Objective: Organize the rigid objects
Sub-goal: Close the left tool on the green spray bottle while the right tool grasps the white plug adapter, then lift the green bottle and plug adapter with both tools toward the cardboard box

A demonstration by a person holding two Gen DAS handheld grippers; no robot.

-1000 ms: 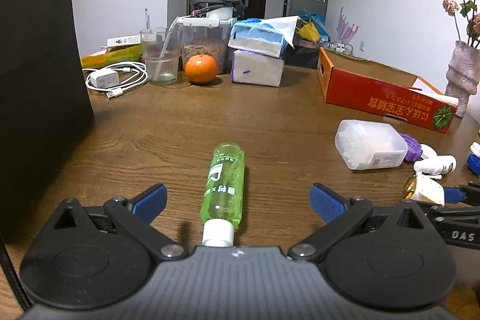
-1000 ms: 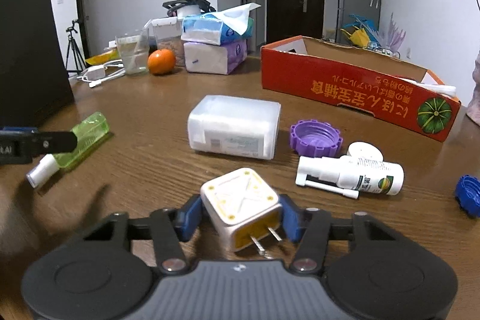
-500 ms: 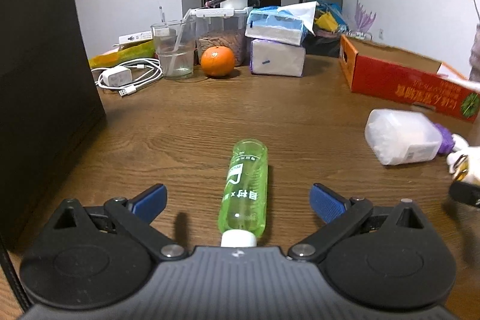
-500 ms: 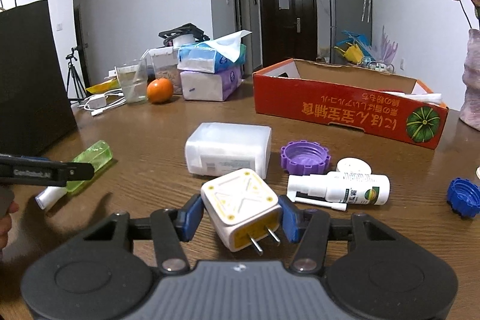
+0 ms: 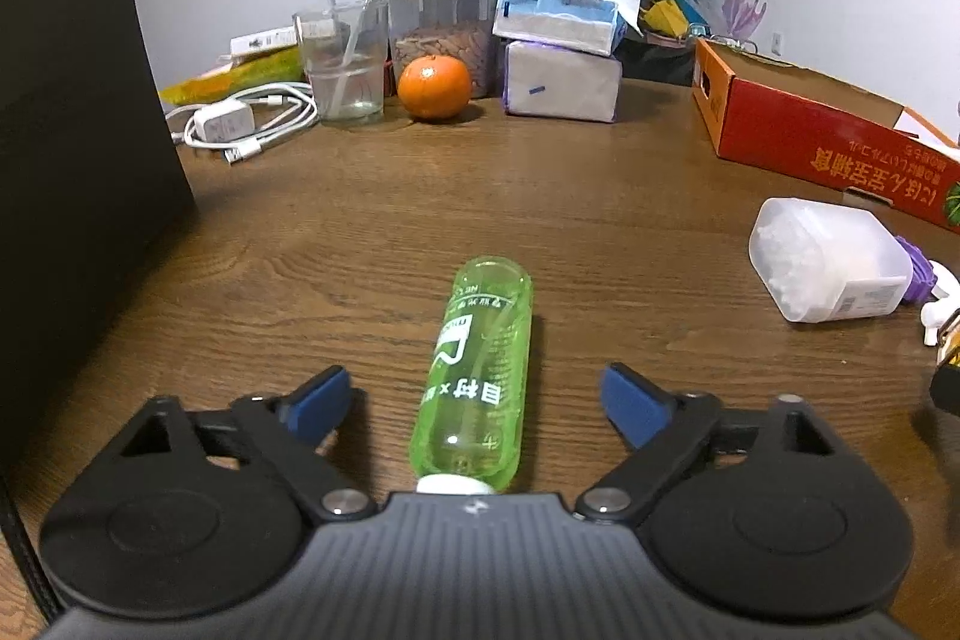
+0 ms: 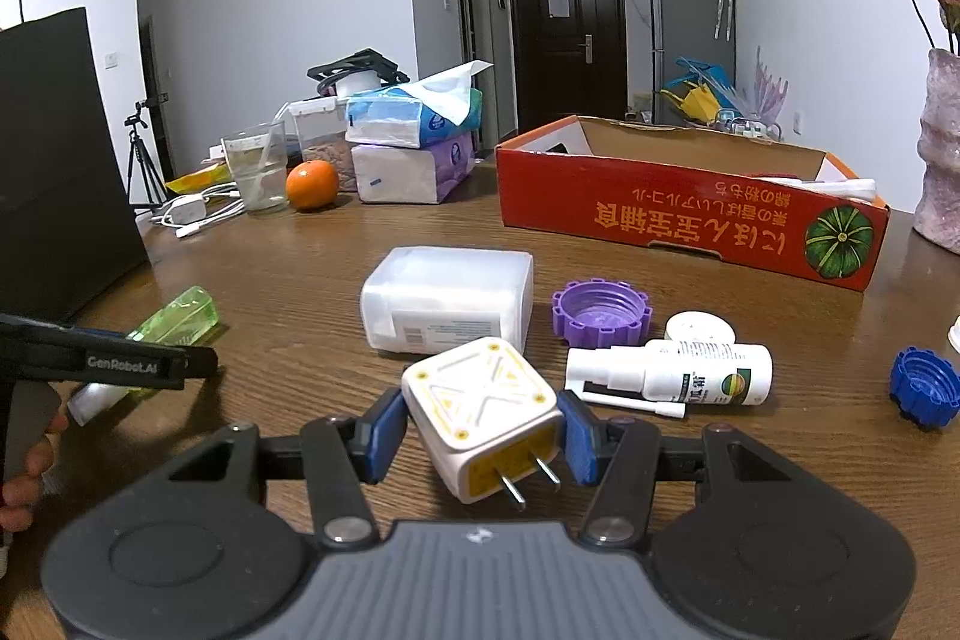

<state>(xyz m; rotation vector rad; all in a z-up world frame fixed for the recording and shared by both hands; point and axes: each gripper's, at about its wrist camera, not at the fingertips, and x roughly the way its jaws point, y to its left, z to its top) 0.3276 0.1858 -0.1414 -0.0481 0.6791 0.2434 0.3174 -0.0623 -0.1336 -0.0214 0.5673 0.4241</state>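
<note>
A clear green bottle (image 5: 477,382) with a white cap lies on the wooden table (image 5: 540,196), pointing away from me. My left gripper (image 5: 477,403) straddles its lower half; the jaws are closing, and the blue pads (image 5: 318,403) stand apart from the bottle on both sides. My right gripper (image 6: 477,430) is shut on a white plug adapter (image 6: 483,415) with yellow face and two prongs, held above the table. In the right wrist view the green bottle (image 6: 177,322) lies at the left, behind the left gripper's finger (image 6: 108,370).
A translucent plastic box (image 6: 447,307), purple cap (image 6: 600,319), white spray bottle (image 6: 678,379) and blue cap (image 6: 924,394) lie ahead of the right gripper. A red cardboard box (image 6: 690,214) stands behind them. A black bag (image 5: 78,160) blocks the left; an orange (image 5: 433,87), glass and tissue packs stand at the back.
The left gripper has moved forward over the green bottle, so the cap is nearly hidden under it, and its pads have come closer together. The right gripper still holds the adapter, tilted slightly higher.
</note>
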